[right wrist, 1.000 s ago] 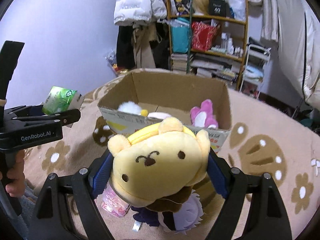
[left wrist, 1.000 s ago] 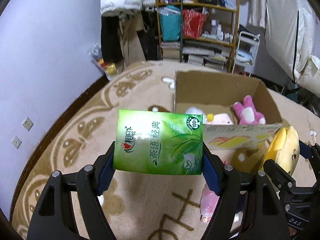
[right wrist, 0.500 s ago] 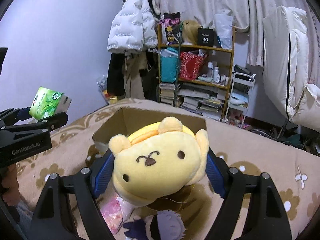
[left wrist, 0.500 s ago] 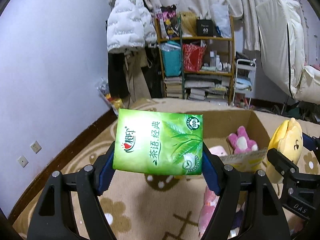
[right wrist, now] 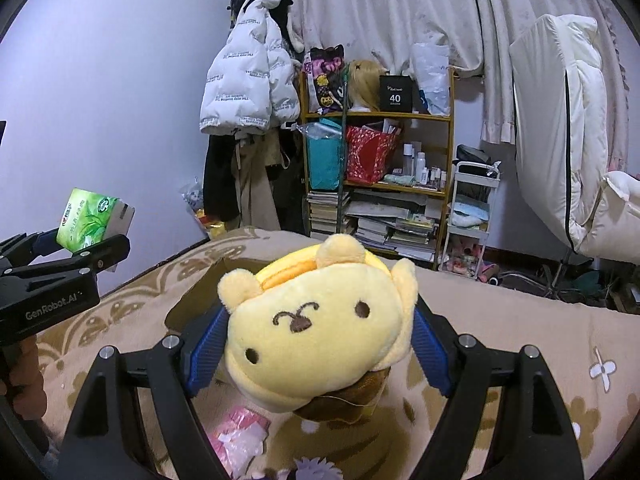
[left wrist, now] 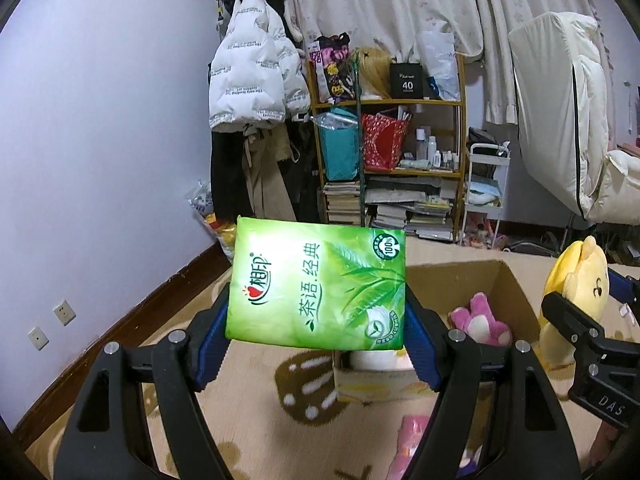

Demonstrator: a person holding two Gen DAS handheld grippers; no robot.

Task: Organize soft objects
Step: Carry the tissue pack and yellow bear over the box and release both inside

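Clamping a green tissue pack [left wrist: 316,286], the left gripper [left wrist: 316,344] hangs beside the right gripper [right wrist: 316,356], whose fingers [right wrist: 204,354] squeeze a yellow plush [right wrist: 316,332]; apparently above a cardboard box [left wrist: 508,292].

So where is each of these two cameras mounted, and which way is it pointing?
Left wrist view: sits on the left gripper, looking forward along its two fingers at the green tissue pack they clamp, the cardboard box behind; the right gripper's side shows at the right edge.
Right wrist view: sits on the right gripper, facing the yellow plush it clamps; the left gripper and fingers of a hand show at the left edge.
Shared: both held items, the box, the cluttered shelf.
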